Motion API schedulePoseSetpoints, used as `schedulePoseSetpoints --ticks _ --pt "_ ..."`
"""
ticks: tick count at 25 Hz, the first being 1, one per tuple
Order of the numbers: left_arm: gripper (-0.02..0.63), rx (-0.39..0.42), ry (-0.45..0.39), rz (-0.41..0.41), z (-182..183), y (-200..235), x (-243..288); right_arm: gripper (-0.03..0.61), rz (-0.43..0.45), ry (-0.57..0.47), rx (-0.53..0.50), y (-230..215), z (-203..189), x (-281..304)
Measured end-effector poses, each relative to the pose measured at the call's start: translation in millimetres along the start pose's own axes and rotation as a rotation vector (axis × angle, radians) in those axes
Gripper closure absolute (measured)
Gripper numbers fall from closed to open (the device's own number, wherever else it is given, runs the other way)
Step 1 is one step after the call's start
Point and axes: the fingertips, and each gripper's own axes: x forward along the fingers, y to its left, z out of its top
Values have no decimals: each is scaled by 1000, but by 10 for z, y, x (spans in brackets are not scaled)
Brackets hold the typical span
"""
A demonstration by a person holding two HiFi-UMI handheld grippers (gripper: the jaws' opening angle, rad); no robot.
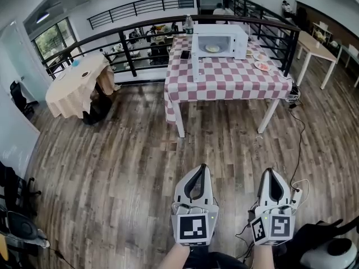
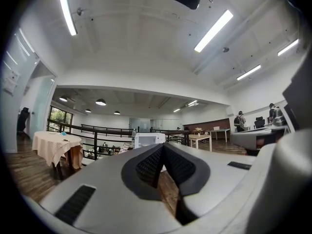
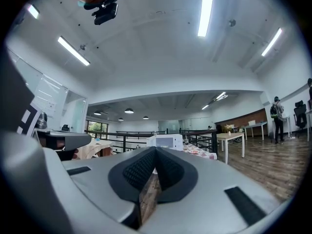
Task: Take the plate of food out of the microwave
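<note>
A white microwave (image 1: 219,41) stands at the back of a table with a red-and-white checked cloth (image 1: 224,77), far ahead of me across the wooden floor. Its door hangs open, and a plate of food (image 1: 212,48) shows inside. Both grippers are held low and close to my body, well short of the table. My left gripper (image 1: 201,167) is shut with nothing in it, and so is my right gripper (image 1: 271,171). The left gripper (image 2: 162,146) looks toward the distant microwave (image 2: 148,139). The microwave (image 3: 165,141) also lies past the right gripper (image 3: 156,149).
Two plates of food (image 1: 261,61) lie on the checked cloth to the right of the microwave. A round table with a beige cloth (image 1: 78,86) stands at the left, a black railing (image 1: 129,38) runs behind, a wooden table (image 1: 314,46) is at the right, and a cable (image 1: 300,133) trails on the floor.
</note>
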Motion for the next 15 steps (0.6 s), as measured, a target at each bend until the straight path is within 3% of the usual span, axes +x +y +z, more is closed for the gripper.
schedulePoseSetpoints --ticks 8,15 --pt "586 5 -7 -19 79 381 635 580 -3 1 13 121 -7 774" --pt "586 -16 3 -14 18 567 921 580 -3 15 18 148 -106 1120"
